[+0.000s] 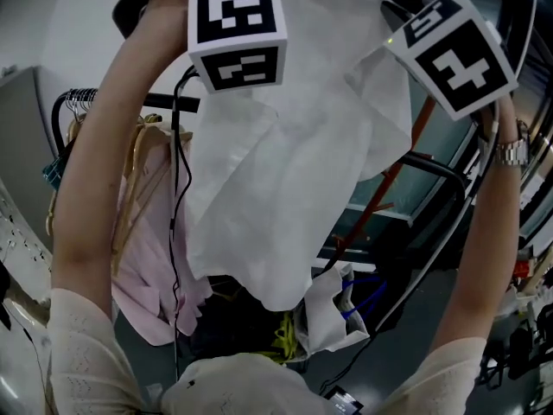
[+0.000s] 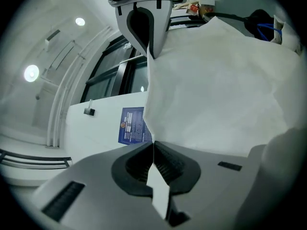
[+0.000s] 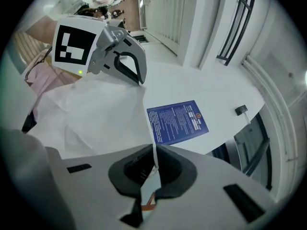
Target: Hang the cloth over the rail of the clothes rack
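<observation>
The white cloth (image 1: pixel 285 171) hangs spread between my two raised grippers, its lower edge loose above the floor. In the head view only the marker cubes show, the left gripper's (image 1: pixel 238 33) and the right gripper's (image 1: pixel 454 50); the jaws are hidden behind them. My left gripper (image 2: pixel 153 150) is shut on one top edge of the cloth (image 2: pixel 225 90). My right gripper (image 3: pixel 154 159) is shut on the other top edge of the cloth (image 3: pixel 96 119). The clothes rack's black rail (image 1: pixel 173 102) runs at the left, partly behind my left arm and the cloth.
Wooden hangers (image 1: pixel 143 145) and a pink garment (image 1: pixel 143 266) hang on the rack at the left. A white bag (image 1: pixel 333 314) sits on the floor below. A red-orange bar (image 1: pixel 389 180) and dark railings stand at the right. A blue notice (image 3: pixel 177 121) is on the white wall ahead.
</observation>
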A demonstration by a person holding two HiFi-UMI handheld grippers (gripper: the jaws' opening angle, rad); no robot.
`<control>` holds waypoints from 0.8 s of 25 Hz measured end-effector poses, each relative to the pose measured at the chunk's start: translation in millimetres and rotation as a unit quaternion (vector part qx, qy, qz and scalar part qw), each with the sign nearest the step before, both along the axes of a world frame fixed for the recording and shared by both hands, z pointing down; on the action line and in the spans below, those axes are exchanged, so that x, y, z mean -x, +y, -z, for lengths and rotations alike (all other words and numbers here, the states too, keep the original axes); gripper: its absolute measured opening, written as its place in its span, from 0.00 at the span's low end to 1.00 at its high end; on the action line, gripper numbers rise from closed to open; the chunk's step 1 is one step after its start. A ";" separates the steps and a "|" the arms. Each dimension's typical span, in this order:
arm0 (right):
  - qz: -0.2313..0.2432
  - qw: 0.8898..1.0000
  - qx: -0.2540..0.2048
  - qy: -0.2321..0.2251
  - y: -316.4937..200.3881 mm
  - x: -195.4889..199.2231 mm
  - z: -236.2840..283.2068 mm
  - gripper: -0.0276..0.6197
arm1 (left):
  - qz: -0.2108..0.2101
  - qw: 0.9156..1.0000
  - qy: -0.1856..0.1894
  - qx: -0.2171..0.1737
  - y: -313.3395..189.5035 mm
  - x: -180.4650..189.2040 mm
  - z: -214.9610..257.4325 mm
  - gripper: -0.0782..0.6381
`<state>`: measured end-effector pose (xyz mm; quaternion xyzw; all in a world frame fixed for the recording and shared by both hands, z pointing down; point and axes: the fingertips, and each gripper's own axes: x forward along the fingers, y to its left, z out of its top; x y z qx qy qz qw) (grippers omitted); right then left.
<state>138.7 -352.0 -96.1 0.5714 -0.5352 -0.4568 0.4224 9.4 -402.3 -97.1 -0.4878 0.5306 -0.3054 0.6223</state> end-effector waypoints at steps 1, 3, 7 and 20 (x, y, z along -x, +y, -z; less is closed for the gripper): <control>-0.001 1.000 -0.001 0.004 -6.0 -0.1 -0.8 0.07 | 0.000 1.000 -0.001 -0.001 -6.0 -0.5 -0.8 0.13; -0.004 1.000 -0.006 0.011 -20.6 -3.1 3.3 0.07 | -0.001 1.000 -0.007 -0.003 -22.8 -3.9 1.9 0.13; -0.009 0.999 -0.030 0.012 -46.4 -6.7 38.2 0.07 | -0.014 1.000 -0.005 -0.007 -52.6 -7.7 33.5 0.13; -0.047 0.999 0.002 0.010 -159.9 -39.9 43.7 0.07 | -0.012 0.998 -0.043 0.040 -167.3 -40.4 28.0 0.13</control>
